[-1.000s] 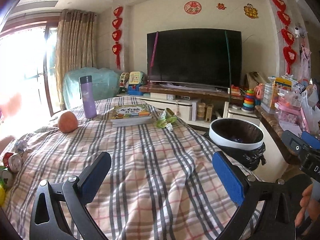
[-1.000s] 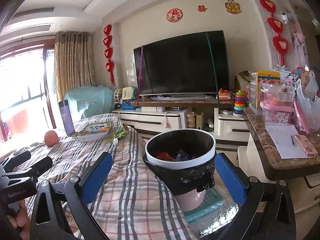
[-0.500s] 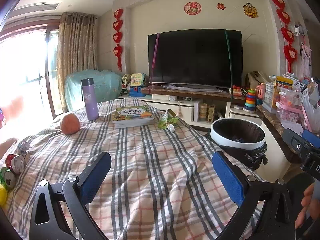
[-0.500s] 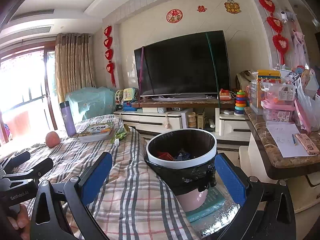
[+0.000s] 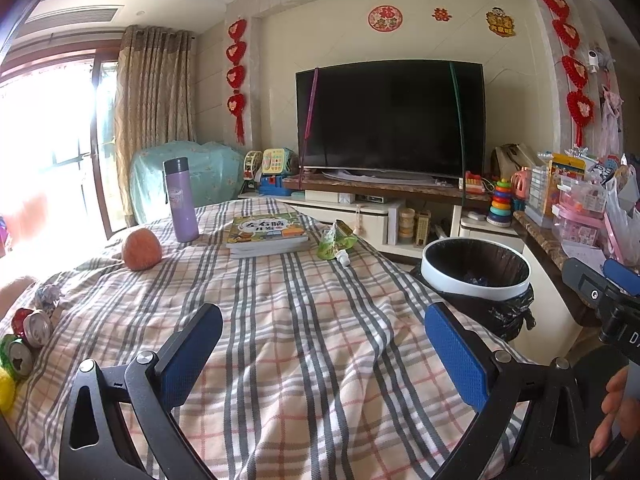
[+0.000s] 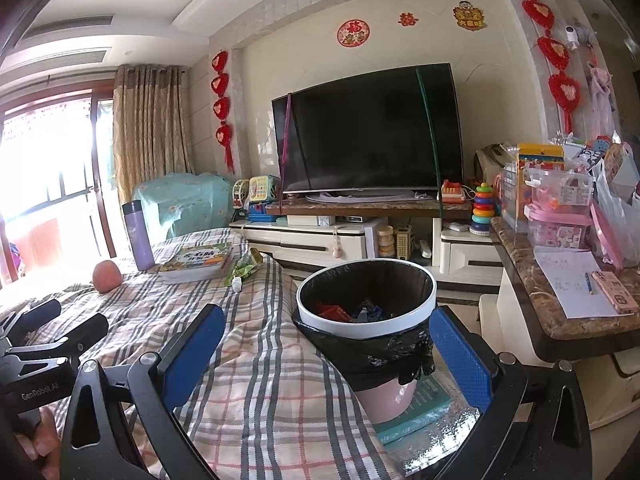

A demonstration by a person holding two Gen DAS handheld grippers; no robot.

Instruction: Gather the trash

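A bin (image 5: pixel 476 268) with a white rim and black liner stands right of the plaid-covered table (image 5: pixel 304 340); in the right wrist view the bin (image 6: pixel 366 304) holds some trash. A green squeezed pouch (image 5: pixel 334 243) lies near the far table edge, also seen in the right wrist view (image 6: pixel 245 268). Several cans (image 5: pixel 28 336) and a crumpled paper ball (image 5: pixel 47 294) lie at the left edge. My left gripper (image 5: pixel 324 352) is open and empty above the table. My right gripper (image 6: pixel 326 356) is open and empty in front of the bin.
A purple bottle (image 5: pixel 181 200), an orange fruit (image 5: pixel 141 249) and a stack of books (image 5: pixel 266 236) sit on the far side. A TV stand (image 5: pixel 380 204) is behind. A marble counter (image 6: pixel 560 300) with paper and a phone is at right.
My left gripper has drawn back and shifted a little left, so more of the cans show. My right gripper has barely moved. Both stay open.
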